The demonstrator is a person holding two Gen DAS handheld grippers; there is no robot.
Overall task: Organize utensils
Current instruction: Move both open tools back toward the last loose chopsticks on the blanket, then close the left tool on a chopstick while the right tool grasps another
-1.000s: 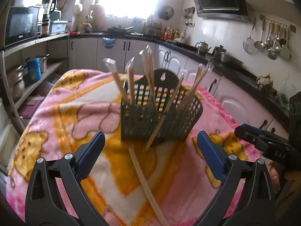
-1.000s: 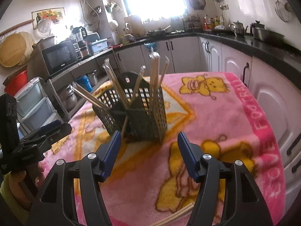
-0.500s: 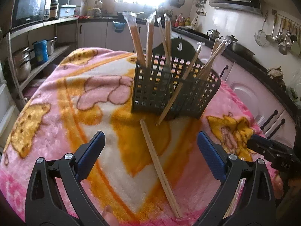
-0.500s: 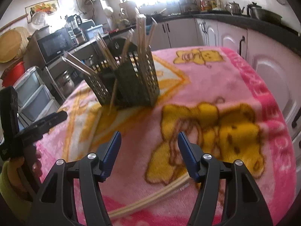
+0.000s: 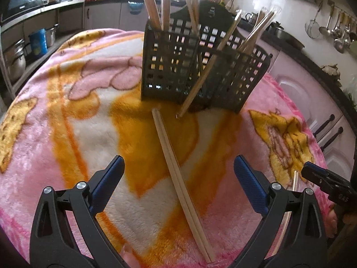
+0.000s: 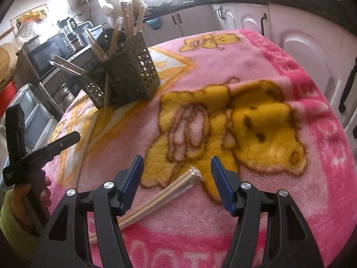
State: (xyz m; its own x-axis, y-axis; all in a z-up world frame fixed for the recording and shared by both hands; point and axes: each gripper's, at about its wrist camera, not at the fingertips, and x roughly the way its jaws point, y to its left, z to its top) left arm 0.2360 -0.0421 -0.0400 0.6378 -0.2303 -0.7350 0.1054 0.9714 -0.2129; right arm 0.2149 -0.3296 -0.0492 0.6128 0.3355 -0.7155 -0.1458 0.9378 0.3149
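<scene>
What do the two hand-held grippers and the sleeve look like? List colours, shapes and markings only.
The left hand-held gripper and the right hand-held gripper match: black plastic clamp-style arms with triangular cut-outs, silver rivets at the pivots, and ribbed blue pads on the fingers. Seen from the left wrist view, the right one carries small pale lettering, too blurred to read. No cables show. A yellow-green sleeve covers the left wrist.

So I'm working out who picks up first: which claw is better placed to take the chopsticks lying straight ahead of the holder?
Left. The left claw is open with the bare chopstick pair running between its fingers. The right claw is over a different, wrapped pair.
</scene>
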